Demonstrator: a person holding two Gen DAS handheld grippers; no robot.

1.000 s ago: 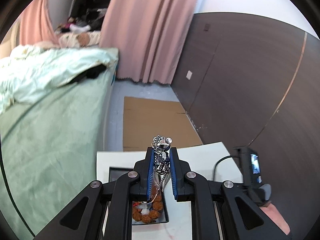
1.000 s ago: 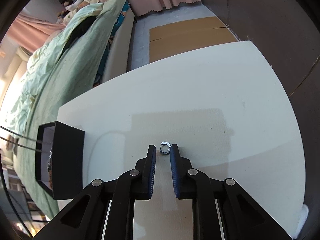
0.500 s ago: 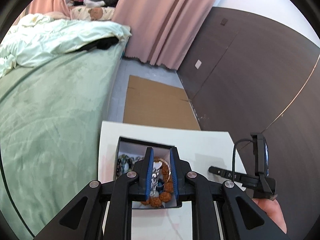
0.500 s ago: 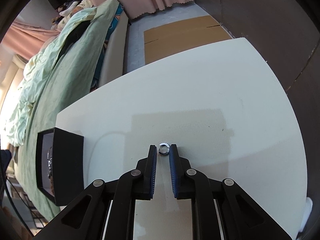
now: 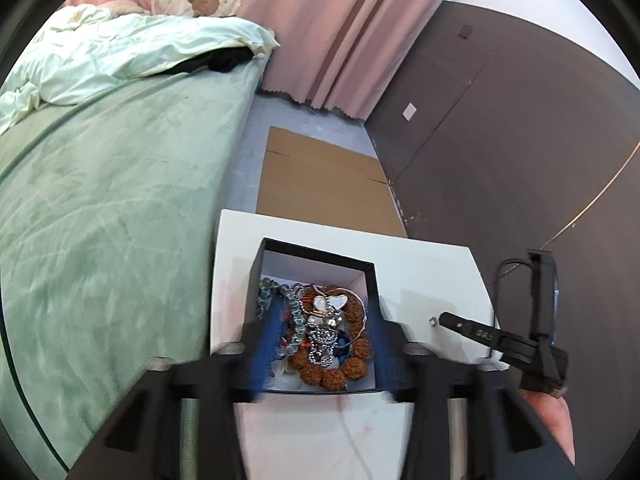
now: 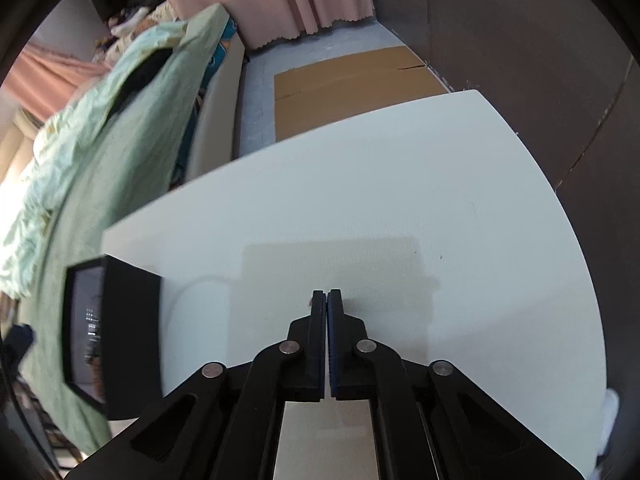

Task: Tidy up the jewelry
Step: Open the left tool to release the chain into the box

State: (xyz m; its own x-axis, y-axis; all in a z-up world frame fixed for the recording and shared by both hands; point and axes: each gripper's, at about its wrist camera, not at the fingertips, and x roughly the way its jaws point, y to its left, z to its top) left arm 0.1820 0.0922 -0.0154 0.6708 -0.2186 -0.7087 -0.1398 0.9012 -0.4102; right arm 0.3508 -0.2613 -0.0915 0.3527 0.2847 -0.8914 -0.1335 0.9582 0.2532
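A black jewelry box (image 5: pixel 370 276) stands on the white table (image 5: pixel 424 264). In it lie a silver chain necklace (image 5: pixel 322 340), brown bead bracelets (image 5: pixel 352 364) and greenish beads (image 5: pixel 266 296). My left gripper (image 5: pixel 320 340) is open over the box, its blurred blue pads on either side of the pile; the chain lies free in the box. A small silver ring (image 5: pixel 432 321) lies on the table at the tip of my right gripper (image 5: pixel 444 317). In the right wrist view my right gripper (image 6: pixel 327 293) has its jaws together and the ring is hidden there. The box (image 6: pixel 120 332) stands at left.
A green-covered bed (image 5: pixel 100 200) runs along the table's left. Brown cardboard (image 5: pixel 320 176) lies on the floor beyond the table. A dark wall panel (image 5: pixel 520 140) stands at right and pink curtains (image 5: pixel 328 32) hang behind.
My left gripper lowered the silver chain into the box and opened, letting it go. My right gripper's jaws closed at the ring's spot, and the ring no longer shows in its own view.
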